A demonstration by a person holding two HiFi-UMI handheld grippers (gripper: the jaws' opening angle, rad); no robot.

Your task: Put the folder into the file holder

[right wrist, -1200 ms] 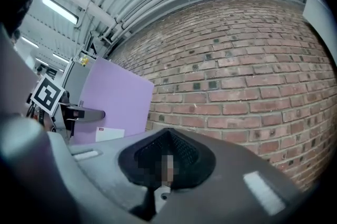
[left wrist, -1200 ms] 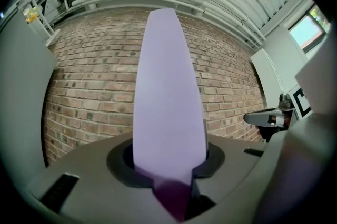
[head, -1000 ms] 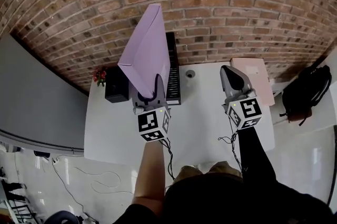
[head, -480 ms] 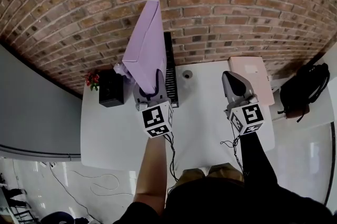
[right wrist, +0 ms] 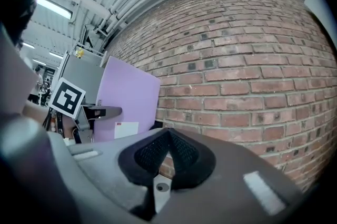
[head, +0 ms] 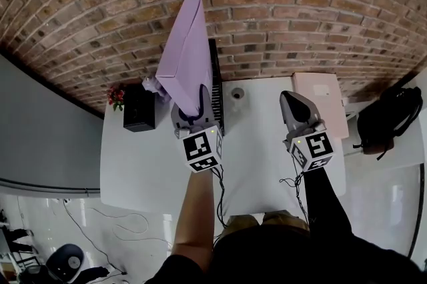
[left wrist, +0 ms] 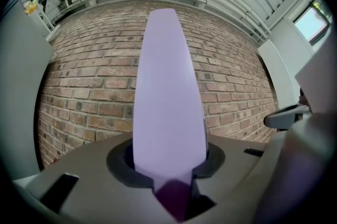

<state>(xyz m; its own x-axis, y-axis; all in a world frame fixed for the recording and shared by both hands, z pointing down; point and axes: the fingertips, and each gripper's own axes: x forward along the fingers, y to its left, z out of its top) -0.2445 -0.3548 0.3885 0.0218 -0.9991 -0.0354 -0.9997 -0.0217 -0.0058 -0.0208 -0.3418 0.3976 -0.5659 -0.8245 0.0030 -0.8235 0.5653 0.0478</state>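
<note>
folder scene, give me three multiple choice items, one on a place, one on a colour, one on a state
1. Where on the table does the file holder stand?
A. at its near edge
B. in its middle
C. at its far edge, by the brick wall

2. What colour is the folder?
A. green
B. purple
C. yellow

3. What state is the left gripper in?
A. shut on the folder
B. open and empty
C. shut and empty

Answers:
1 C: the head view shows it at the wall side.
2 B: every view shows it purple.
3 A: the left gripper view shows the folder pinched between its jaws.
</note>
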